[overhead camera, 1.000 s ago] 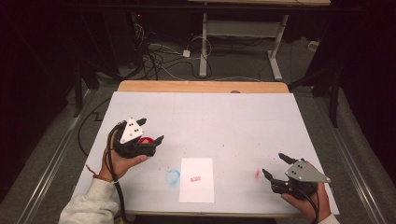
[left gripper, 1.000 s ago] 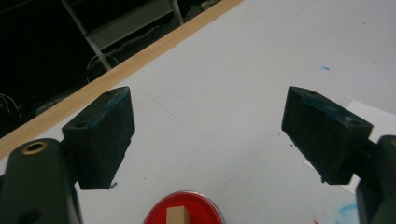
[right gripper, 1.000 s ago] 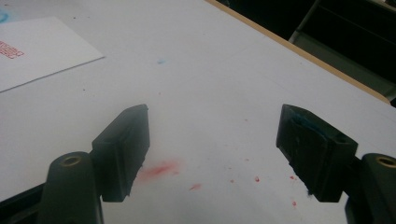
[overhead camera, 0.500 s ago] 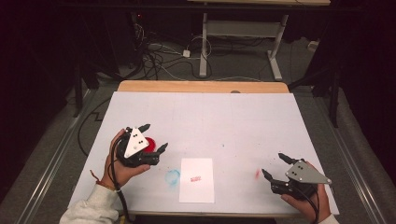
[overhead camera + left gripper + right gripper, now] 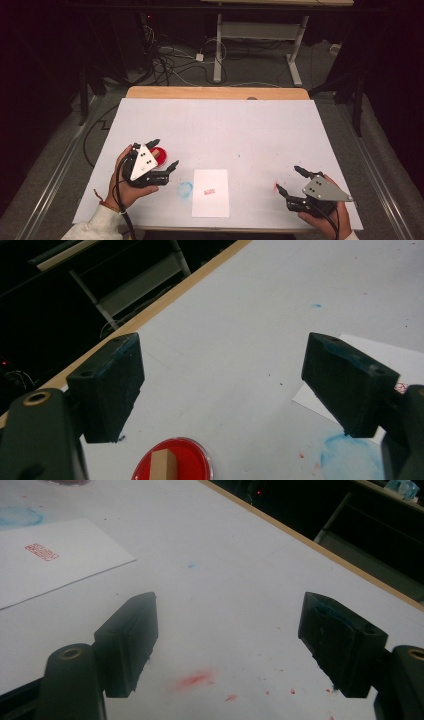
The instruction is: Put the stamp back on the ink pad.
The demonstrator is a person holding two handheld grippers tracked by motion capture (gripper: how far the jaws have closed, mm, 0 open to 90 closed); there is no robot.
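1. The wooden stamp [image 5: 164,466] stands upright in the red ink pad [image 5: 161,154], on the table's left part, just left of the white paper [image 5: 210,192] that already bears a red imprint [image 5: 208,191].
2. A second ago the left gripper [image 5: 164,155] sat farther back and to the left, over the red pad; it has since come toward the person and a little to the right, the pad moving along beneath it. Its jaws now stand wide apart, with the stamp between and below them.
3. That suggests the stamping is done (the mark is on the sheet) and the stamp has been let go into its pad, though a fresh reach for it can't be ruled out.
4. In the left gripper view the pads [image 5: 111,385] touch nothing.
5. The right gripper [image 5: 288,180] has stayed at the table's near right corner, jaws wide open and empty, over a red smear [image 5: 194,679]; a blue smudge [image 5: 184,189] lies beside the paper.
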